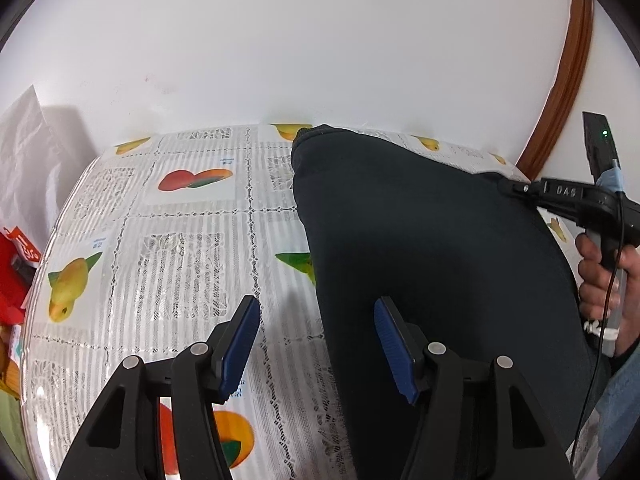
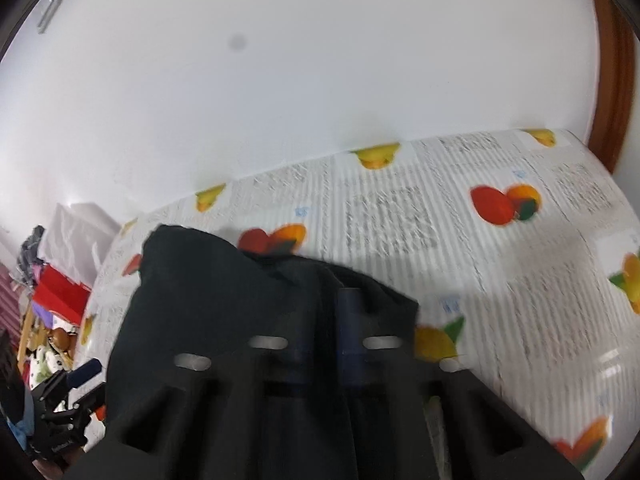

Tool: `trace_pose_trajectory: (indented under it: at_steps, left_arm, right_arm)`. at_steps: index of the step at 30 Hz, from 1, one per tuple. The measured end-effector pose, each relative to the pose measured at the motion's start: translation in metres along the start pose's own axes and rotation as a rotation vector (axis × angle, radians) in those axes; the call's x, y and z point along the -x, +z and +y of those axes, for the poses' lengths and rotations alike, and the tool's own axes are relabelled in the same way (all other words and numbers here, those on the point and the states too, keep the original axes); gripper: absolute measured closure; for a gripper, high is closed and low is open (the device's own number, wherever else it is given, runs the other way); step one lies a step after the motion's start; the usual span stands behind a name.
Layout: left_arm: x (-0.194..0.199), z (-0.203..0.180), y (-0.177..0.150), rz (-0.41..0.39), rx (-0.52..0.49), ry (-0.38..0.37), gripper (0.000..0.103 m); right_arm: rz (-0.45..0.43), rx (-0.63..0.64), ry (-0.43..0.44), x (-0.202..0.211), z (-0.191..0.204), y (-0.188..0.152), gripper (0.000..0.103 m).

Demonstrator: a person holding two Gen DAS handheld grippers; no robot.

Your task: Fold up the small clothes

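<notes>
A dark garment (image 1: 420, 260) lies lengthwise on the fruit-print tablecloth (image 1: 180, 264), its ribbed cuff (image 1: 308, 134) near the wall. My left gripper (image 1: 316, 344) is open above the garment's left edge. One blue pad (image 1: 240, 344) hangs over the cloth and the other over the fabric, and neither presses on anything. My right gripper (image 1: 506, 187), held by a hand (image 1: 600, 284), pinches the garment's right edge. In the blurred right wrist view its jaws (image 2: 340, 316) stand together with dark fabric (image 2: 224, 288) bunched around them. The left gripper (image 2: 86, 380) shows at the lower left.
The table (image 2: 500, 248) butts against a white wall (image 1: 320, 40). A wooden door frame (image 1: 568, 92) stands at the right. Off the table's left edge are a red bag (image 1: 16, 276), white paper (image 1: 28, 152) and other clutter (image 2: 52, 344).
</notes>
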State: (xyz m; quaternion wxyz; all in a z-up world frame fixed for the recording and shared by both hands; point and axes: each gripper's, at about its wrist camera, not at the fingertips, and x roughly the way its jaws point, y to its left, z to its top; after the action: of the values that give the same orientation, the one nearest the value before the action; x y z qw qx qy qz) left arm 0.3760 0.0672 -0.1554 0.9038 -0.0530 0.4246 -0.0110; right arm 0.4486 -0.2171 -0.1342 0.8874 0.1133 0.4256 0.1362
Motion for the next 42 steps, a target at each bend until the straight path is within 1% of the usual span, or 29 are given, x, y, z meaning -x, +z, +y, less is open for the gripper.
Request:
trace_pose_trajectory:
  at_steps: [1,2,5,7,9,11,13,14,16,17,18,19,21,23,24,25,27,29,30,31,32,33,35,36,37,38,40,41,42]
  left_arm:
    - [0.0,0.001,0.0,0.003,0.002,-0.001,0.045]
    - [-0.001,0.001,0.0,0.008,0.004,-0.003,0.045]
    - [-0.004,0.002,-0.001,0.017,0.003,-0.008,0.045]
    - [-0.002,0.001,-0.002,0.017,0.006,-0.012,0.047]
    - [0.001,-0.001,-0.002,0.015,0.0,-0.018,0.047]
    - [0.007,-0.005,-0.005,0.008,-0.005,-0.035,0.047]
    - [0.013,-0.009,-0.009,0.01,-0.004,-0.069,0.047]
    - [0.014,-0.01,-0.011,0.012,-0.001,-0.081,0.047]
    - [0.018,-0.016,-0.017,0.006,-0.007,-0.072,0.047]
    - [0.02,-0.019,-0.019,0.003,-0.012,-0.06,0.047]
    - [0.021,-0.02,-0.02,0.002,-0.013,-0.053,0.047]
    - [0.023,-0.021,-0.022,0.003,-0.009,-0.051,0.047]
    - [0.027,-0.02,-0.025,0.006,0.0,-0.052,0.047]
    - [0.031,-0.02,-0.028,0.009,0.008,-0.048,0.047]
    - [0.034,-0.02,-0.03,0.01,0.01,-0.046,0.047]
    - [0.036,-0.02,-0.032,0.011,0.009,-0.044,0.047]
    - [0.041,-0.022,-0.036,0.007,0.004,-0.039,0.047]
    - [0.046,-0.024,-0.042,0.004,0.002,-0.037,0.047]
    - [0.05,-0.025,-0.045,0.003,0.003,-0.038,0.047]
    - [0.053,-0.026,-0.049,0.003,0.005,-0.042,0.047]
    - [0.055,-0.027,-0.051,0.004,0.005,-0.044,0.047]
    - [0.057,-0.028,-0.054,0.004,0.005,-0.048,0.047]
    - [0.062,-0.031,-0.062,0.008,0.003,-0.044,0.047]
    - [0.064,-0.031,-0.065,0.011,0.004,-0.043,0.047]
    - [0.065,-0.032,-0.068,0.014,0.005,-0.044,0.047]
    - [0.068,-0.032,-0.071,0.015,0.007,-0.043,0.047]
    - [0.072,-0.034,-0.078,0.017,0.011,-0.039,0.047]
    - [0.076,-0.034,-0.081,0.02,0.018,-0.041,0.047]
    - [0.079,-0.035,-0.084,0.02,0.024,-0.045,0.047]
  right_arm:
    - [-0.038,-0.008,0.014,0.005,-0.004,0.0,0.096]
    - [-0.053,-0.012,0.015,0.007,-0.006,-0.001,0.096]
    - [-0.038,-0.027,0.001,0.005,-0.014,-0.005,0.095]
    - [-0.045,-0.048,0.0,0.016,-0.02,-0.009,0.088]
    - [-0.061,-0.038,-0.007,0.032,-0.022,-0.015,0.085]
    - [-0.056,-0.012,-0.008,0.05,-0.022,-0.026,0.082]
    - [-0.043,-0.004,0.019,0.064,-0.023,-0.039,0.076]
    - [-0.033,0.002,0.031,0.066,-0.023,-0.043,0.075]
    - [-0.006,0.014,0.061,0.069,-0.02,-0.058,0.074]
    - [0.005,0.022,0.061,0.067,-0.018,-0.063,0.074]
    - [0.014,0.043,0.047,0.063,-0.015,-0.067,0.091]
    - [-0.011,0.075,0.011,0.062,-0.013,-0.071,0.1]
    - [-0.051,0.059,0.001,0.066,-0.018,-0.073,0.1]
    - [-0.053,0.015,0.02,0.07,-0.023,-0.075,0.1]
    - [-0.054,0.019,0.008,0.075,-0.021,-0.077,0.099]
    - [-0.052,0.025,-0.008,0.078,-0.019,-0.078,0.095]
    - [-0.052,0.033,-0.006,0.088,-0.016,-0.084,0.095]
    - [-0.044,0.034,0.013,0.097,-0.015,-0.095,0.083]
    - [-0.041,0.032,0.014,0.1,-0.014,-0.101,0.073]
    - [-0.043,0.029,0.015,0.103,-0.015,-0.109,0.067]
    - [-0.042,0.025,0.02,0.105,-0.015,-0.118,0.067]
    - [-0.038,0.027,0.02,0.105,-0.014,-0.123,0.068]
    - [-0.044,0.043,-0.018,0.103,-0.013,-0.135,0.101]
    - [-0.059,0.048,-0.034,0.106,-0.012,-0.137,0.1]
    - [-0.1,0.045,-0.037,0.111,-0.013,-0.139,0.1]
    - [-0.121,0.034,-0.027,0.115,-0.015,-0.14,0.1]
    - [-0.126,-0.001,-0.018,0.118,-0.018,-0.142,0.1]
    - [-0.123,-0.004,-0.031,0.119,-0.017,-0.143,0.1]
    - [-0.124,-0.002,-0.069,0.122,-0.015,-0.145,0.098]
